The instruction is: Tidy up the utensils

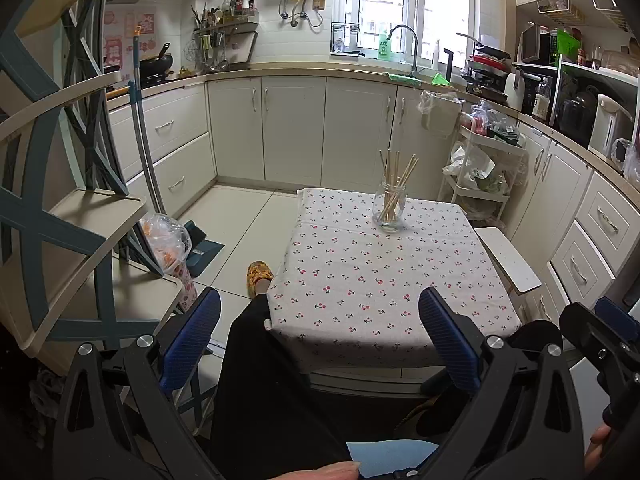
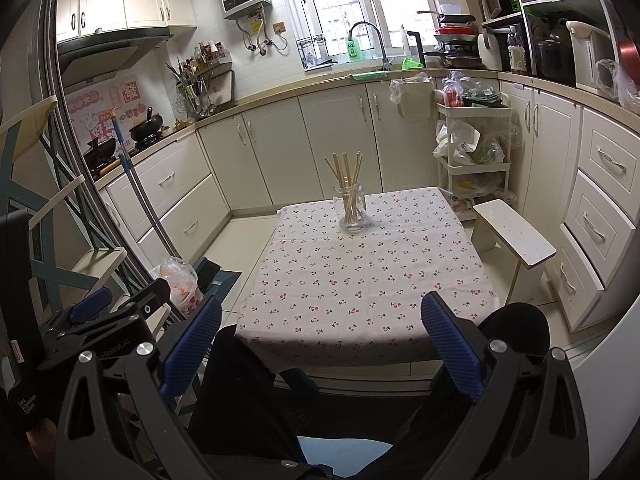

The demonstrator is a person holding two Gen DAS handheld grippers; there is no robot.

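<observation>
A clear glass jar (image 1: 389, 208) holding several wooden chopsticks (image 1: 398, 170) stands upright near the far edge of a small table with a cherry-print cloth (image 1: 360, 280). The jar also shows in the right wrist view (image 2: 352, 210). My left gripper (image 1: 320, 340) is open and empty, held low in front of the table's near edge, above the person's lap. My right gripper (image 2: 322, 344) is open and empty, level with it. The right gripper shows at the right edge of the left wrist view (image 1: 600, 336). The left gripper shows at the left of the right wrist view (image 2: 108, 312).
A white stool (image 2: 516, 240) stands right of the table, with a white trolley (image 2: 472, 152) behind it. A folding shelf (image 1: 80, 208), mop (image 1: 144, 140) and plastic bag (image 1: 168, 240) stand at the left. Cabinets line the walls. The person's slippered foot (image 1: 259, 274) rests by the table.
</observation>
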